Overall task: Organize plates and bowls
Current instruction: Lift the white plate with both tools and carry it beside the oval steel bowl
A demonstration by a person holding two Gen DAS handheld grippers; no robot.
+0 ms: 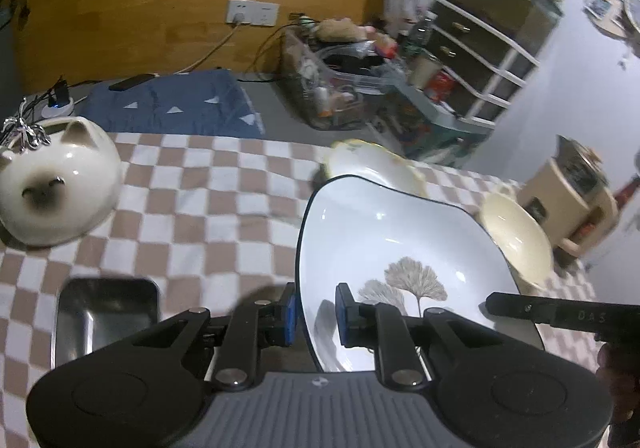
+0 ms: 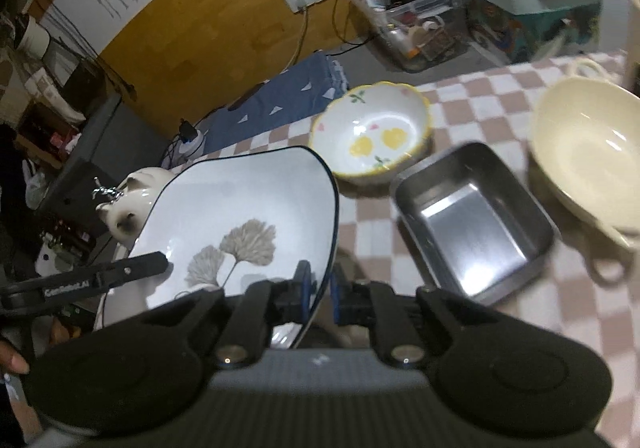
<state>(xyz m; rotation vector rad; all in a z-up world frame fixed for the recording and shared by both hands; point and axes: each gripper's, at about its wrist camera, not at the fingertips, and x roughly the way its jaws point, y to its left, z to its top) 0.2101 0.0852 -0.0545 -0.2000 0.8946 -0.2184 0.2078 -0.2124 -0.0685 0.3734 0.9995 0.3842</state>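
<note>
The white plate (image 1: 384, 248), dark-rimmed and printed with a pale ginkgo-leaf motif, is held between both grippers above the checkered tabletop (image 1: 192, 184). The left gripper (image 1: 316, 314) clamps the plate's near left edge, one blue pad under the rim and the other on the inner face, its jaws narrowed to the thickness of the rim. The right gripper (image 2: 320, 288) pinches the opposite edge in the same way, blue pads pressed to either side of the rim. In each wrist view the other gripper's finger reaches in over the plate's surface.

In the right wrist view the plate (image 2: 240, 208) is tilted and partly covers a cat-shaped ceramic pot (image 2: 128, 196) beyond it. Beyond its far edge a scalloped bowl (image 2: 372, 132) with a yellow rim and fruit pattern sits on the cloth. Just beside that bowl, to the right, lies a rectangular metal tray (image 2: 476, 220), and further right a cream bowl (image 2: 588, 156) with side handles, near the tray; whether they touch I cannot tell.

In the left wrist view the cat pot (image 1: 56, 180) stands at the far left, well apart from the plate
</note>
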